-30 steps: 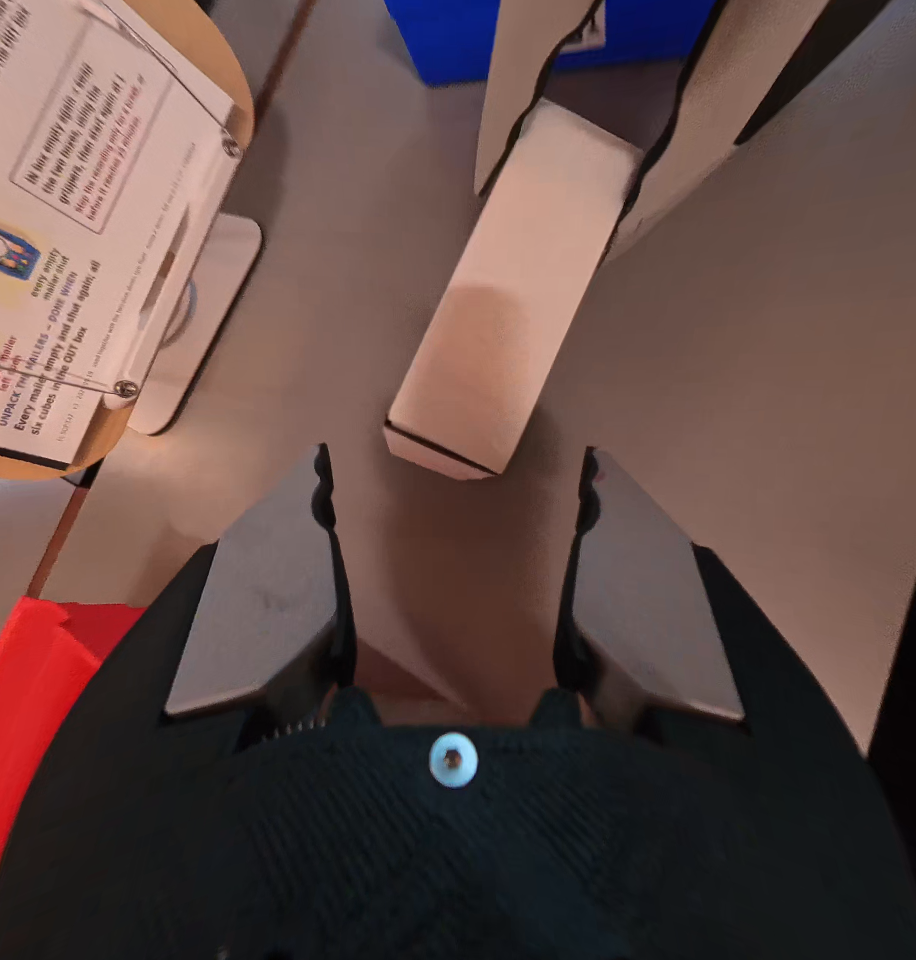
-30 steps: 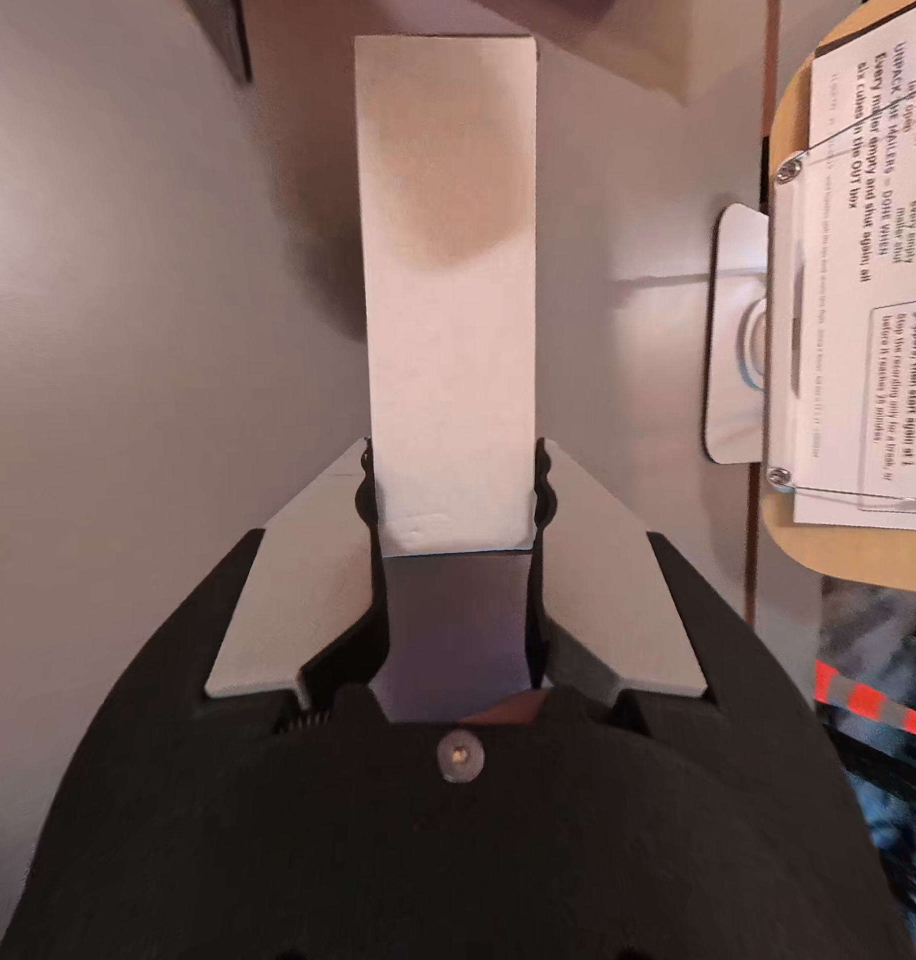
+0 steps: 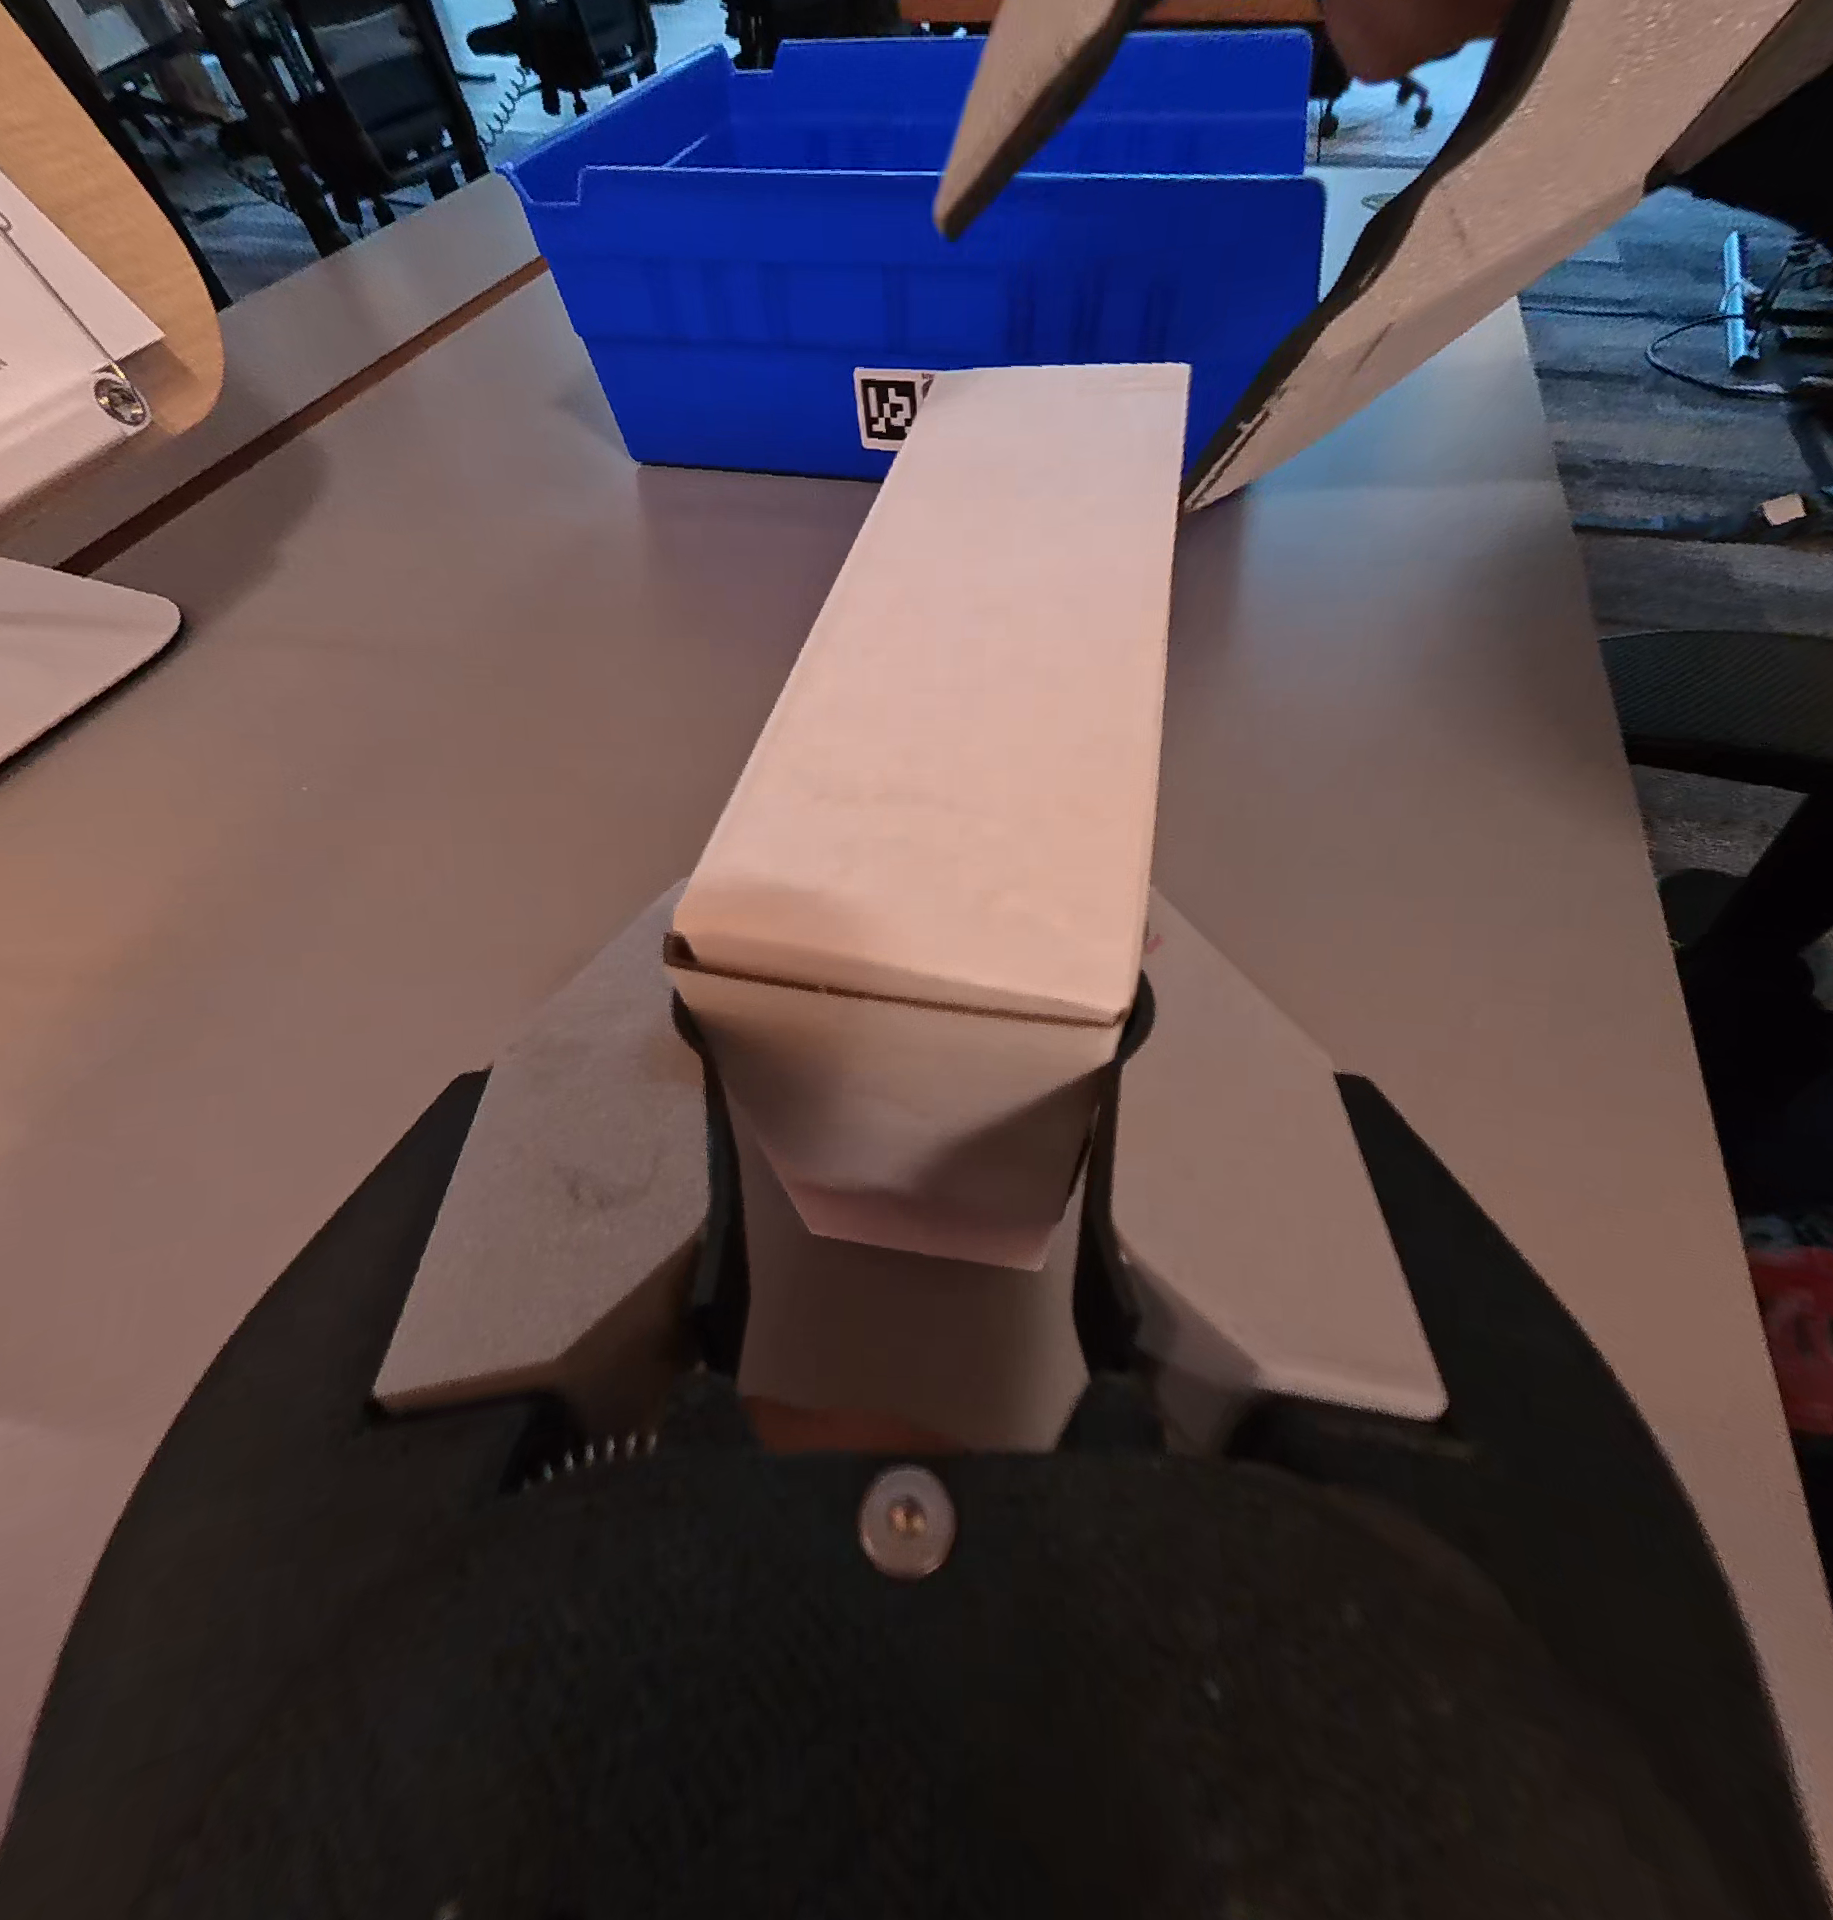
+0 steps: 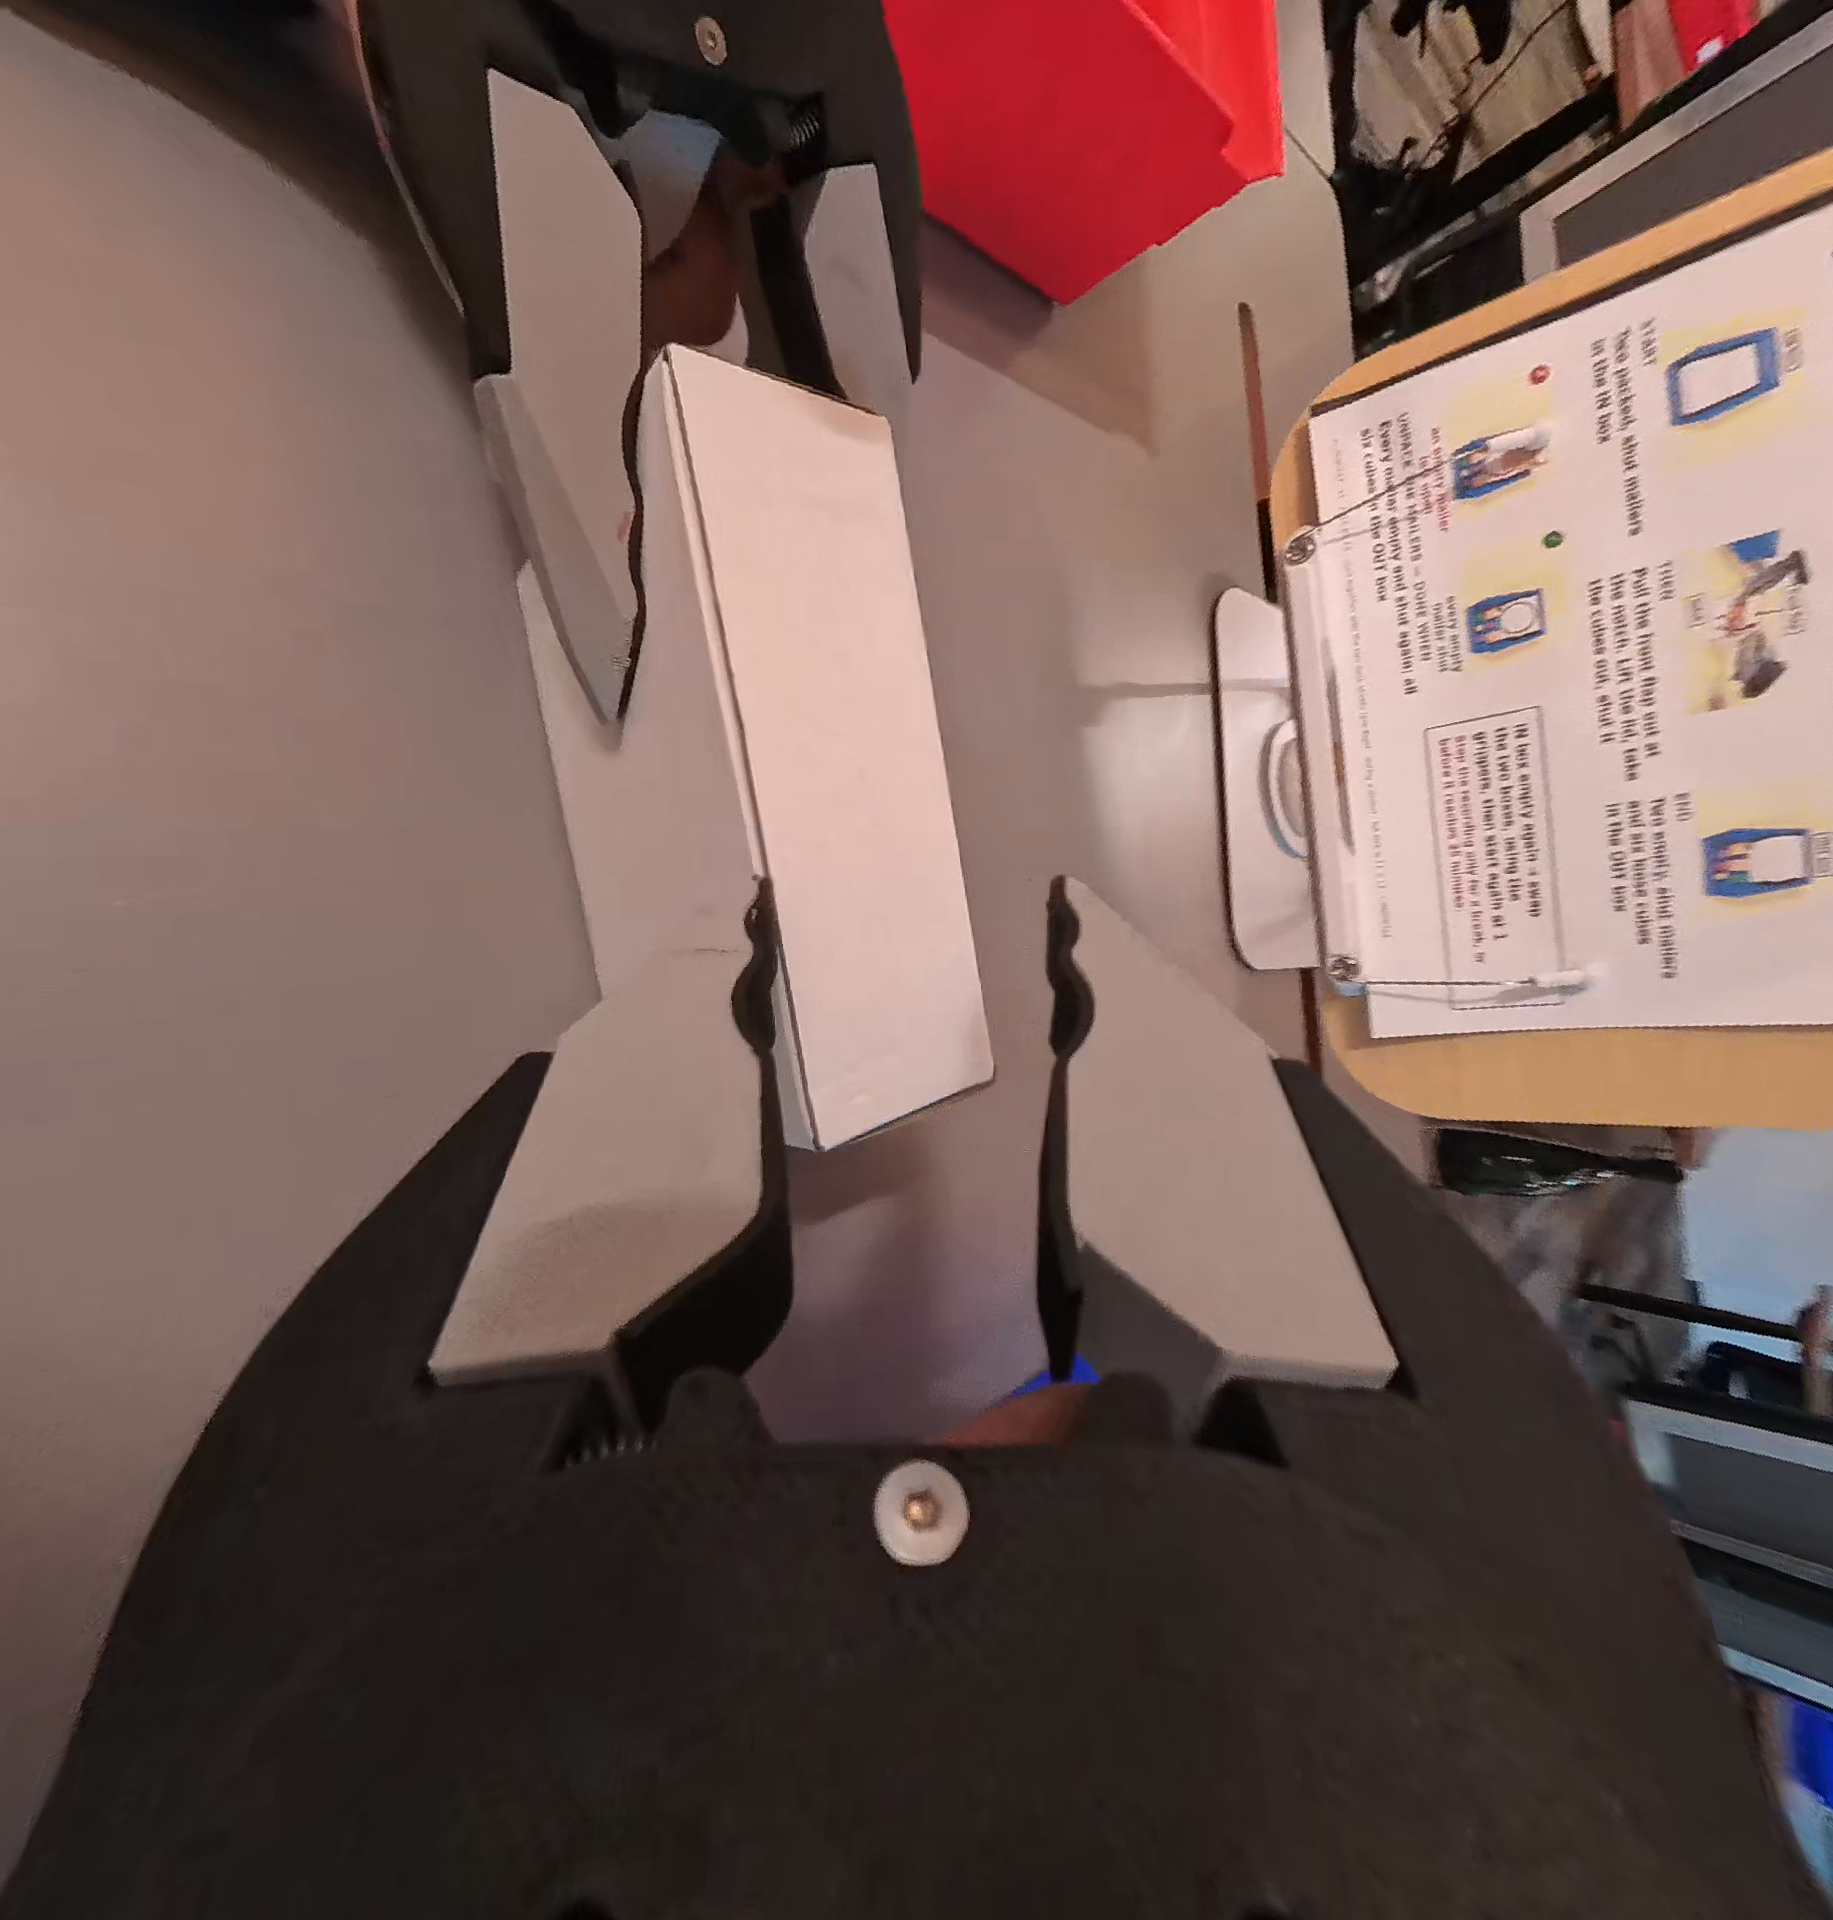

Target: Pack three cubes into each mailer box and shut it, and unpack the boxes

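A long white mailer box (image 3: 974, 675), closed, lies on the grey table (image 3: 372, 727). My left gripper (image 3: 912, 997) is shut on its near end, one finger on each long side. My right gripper (image 3: 1073, 362) hangs open above the box's far end, not touching it. In the right wrist view the box (image 4: 818, 675) runs away between the spread fingers of my right gripper (image 4: 907, 925), with a gap on its right side. There my left gripper (image 4: 746, 520) clamps the far end. No cubes are in view.
A blue bin (image 3: 891, 270) stands just behind the box's far end. A red bin (image 4: 1078, 135) sits beyond the left gripper. An instruction sheet on a wooden board with a white stand (image 4: 1566, 675) is at the table's side. The table edge (image 3: 1577, 935) runs along the right.
My left gripper moved up to the box and shut on its end. My right gripper, earlier shut on the other end, opened and lifted off it.
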Demonstrator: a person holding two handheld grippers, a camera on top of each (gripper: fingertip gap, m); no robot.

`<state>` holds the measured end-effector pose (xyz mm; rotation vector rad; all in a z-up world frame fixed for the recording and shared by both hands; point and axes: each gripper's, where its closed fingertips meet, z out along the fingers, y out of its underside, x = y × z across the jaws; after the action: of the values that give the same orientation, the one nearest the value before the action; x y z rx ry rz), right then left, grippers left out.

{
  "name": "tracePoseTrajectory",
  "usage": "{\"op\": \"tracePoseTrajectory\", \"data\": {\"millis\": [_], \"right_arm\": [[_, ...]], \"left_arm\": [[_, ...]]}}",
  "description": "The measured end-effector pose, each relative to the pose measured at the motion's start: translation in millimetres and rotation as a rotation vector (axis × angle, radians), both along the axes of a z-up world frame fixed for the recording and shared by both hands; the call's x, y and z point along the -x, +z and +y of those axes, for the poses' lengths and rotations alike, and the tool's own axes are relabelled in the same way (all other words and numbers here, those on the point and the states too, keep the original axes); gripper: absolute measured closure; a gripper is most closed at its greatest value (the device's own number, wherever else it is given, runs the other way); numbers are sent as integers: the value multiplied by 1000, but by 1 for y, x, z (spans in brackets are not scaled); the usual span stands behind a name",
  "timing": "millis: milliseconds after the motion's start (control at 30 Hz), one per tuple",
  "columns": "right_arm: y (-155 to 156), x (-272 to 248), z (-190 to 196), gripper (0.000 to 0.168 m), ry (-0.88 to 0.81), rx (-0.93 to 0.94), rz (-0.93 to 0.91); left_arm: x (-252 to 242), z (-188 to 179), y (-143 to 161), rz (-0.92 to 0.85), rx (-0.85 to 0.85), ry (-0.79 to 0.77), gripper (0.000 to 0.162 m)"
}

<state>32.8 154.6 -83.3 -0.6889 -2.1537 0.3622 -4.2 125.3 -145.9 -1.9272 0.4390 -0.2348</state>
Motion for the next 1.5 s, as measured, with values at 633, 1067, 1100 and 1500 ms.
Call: {"op": "tracePoseTrajectory", "data": {"millis": [633, 1067, 1100, 1500], "right_arm": [[9, 18, -24, 115, 55, -267, 143], [15, 18, -28, 141, 41, -372, 291], [10, 18, -28, 146, 45, -381, 271], [-9, 12, -31, 168, 64, -410, 169]], "left_arm": [[1, -3, 0, -19, 15, 5, 88], [7, -3, 3, -23, 4, 27, 88], [8, -3, 3, -19, 5, 29, 89], [12, -2, 2, 95, -19, 55, 88]]}}
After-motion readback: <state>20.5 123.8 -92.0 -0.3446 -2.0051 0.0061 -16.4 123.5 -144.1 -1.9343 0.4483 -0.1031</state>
